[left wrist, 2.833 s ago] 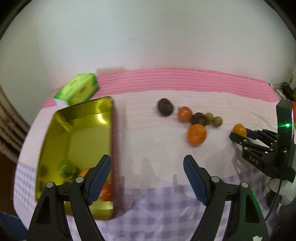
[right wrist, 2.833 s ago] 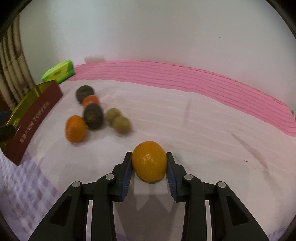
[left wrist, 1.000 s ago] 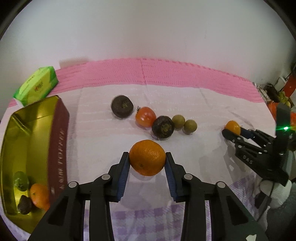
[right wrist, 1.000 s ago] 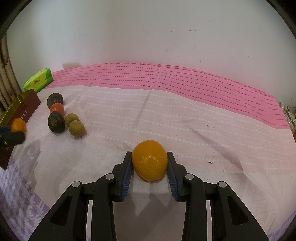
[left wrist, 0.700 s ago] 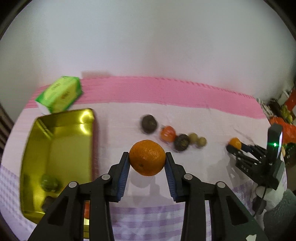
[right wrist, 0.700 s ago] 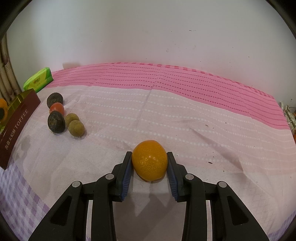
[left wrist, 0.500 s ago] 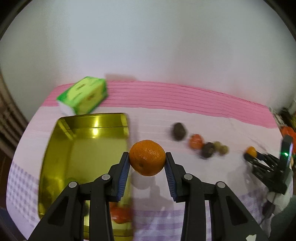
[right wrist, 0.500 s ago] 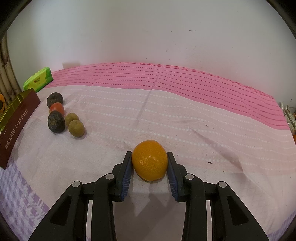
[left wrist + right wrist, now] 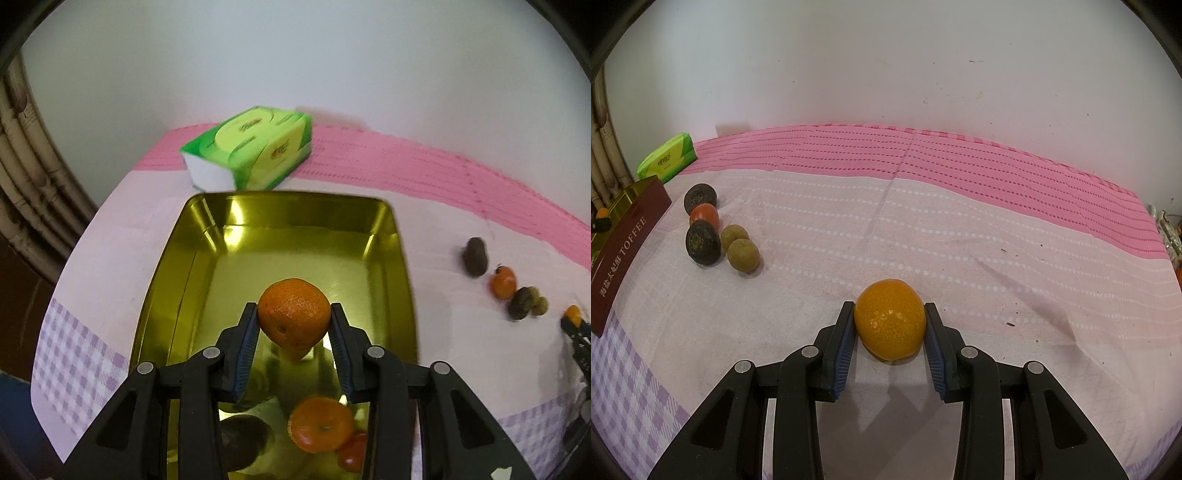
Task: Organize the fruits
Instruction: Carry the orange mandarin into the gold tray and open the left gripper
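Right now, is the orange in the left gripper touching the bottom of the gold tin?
Apart. The left wrist view shows the orange clamped in the left gripper, held above the gold tin, with its reflection separate below on the floor.

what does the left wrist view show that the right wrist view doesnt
Only the left wrist view looks down into the gold tin, with an orange, a red fruit and a dark fruit already lying inside. Only the right wrist view shows the tin's maroon outer wall, lettered TOFFEE, and the two greenish round fruits clearly. Both show the green tissue pack, the pink cloth, the loose fruit cluster, and a gripper shut on an orange: left gripper, right gripper.
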